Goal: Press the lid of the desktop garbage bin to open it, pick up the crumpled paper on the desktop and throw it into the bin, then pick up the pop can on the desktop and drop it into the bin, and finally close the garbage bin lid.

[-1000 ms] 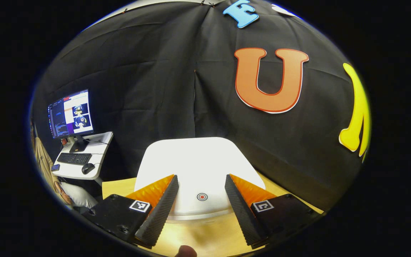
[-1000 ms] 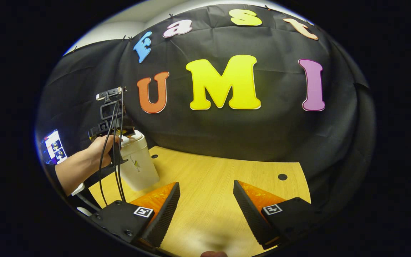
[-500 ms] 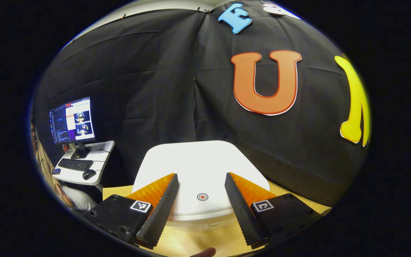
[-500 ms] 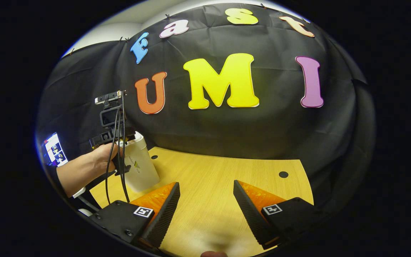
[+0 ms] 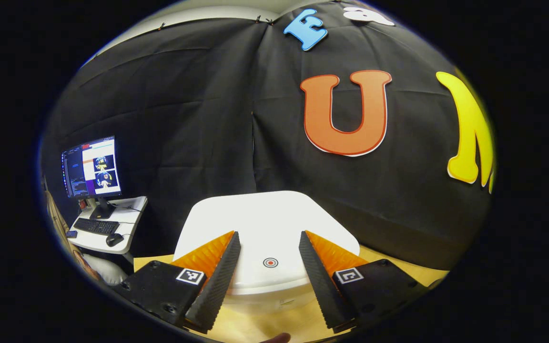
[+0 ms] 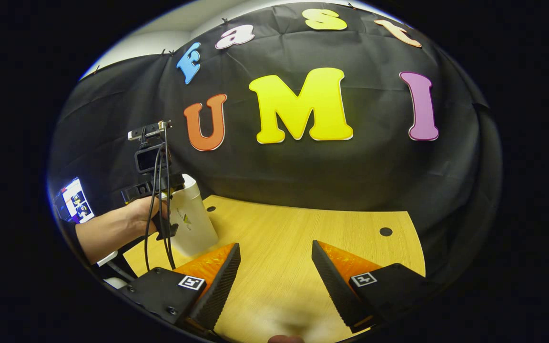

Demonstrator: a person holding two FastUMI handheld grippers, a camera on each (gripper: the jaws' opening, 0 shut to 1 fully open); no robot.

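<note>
1. Garbage bin (image 5: pixel 267 228): white, lid closed, standing on the wooden desk (image 6: pixel 293 247) near its left edge, against the black cloth wall.
2. Left hand-held gripper (image 5: pixel 269 267): fingers spread apart, poised directly over the lid, flanking its small round mark (image 5: pixel 270 262); contact cannot be told.
3. Right hand-held gripper (image 6: pixel 274 271): fingers spread, nothing between them, over bare desk, well apart from the bin.

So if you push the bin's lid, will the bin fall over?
Probably not. The bin stands upright on the flat table, and pushing the lid goes mostly down. It's tall and looks plastic, maybe light, so a sideways shove might tip it.
</note>
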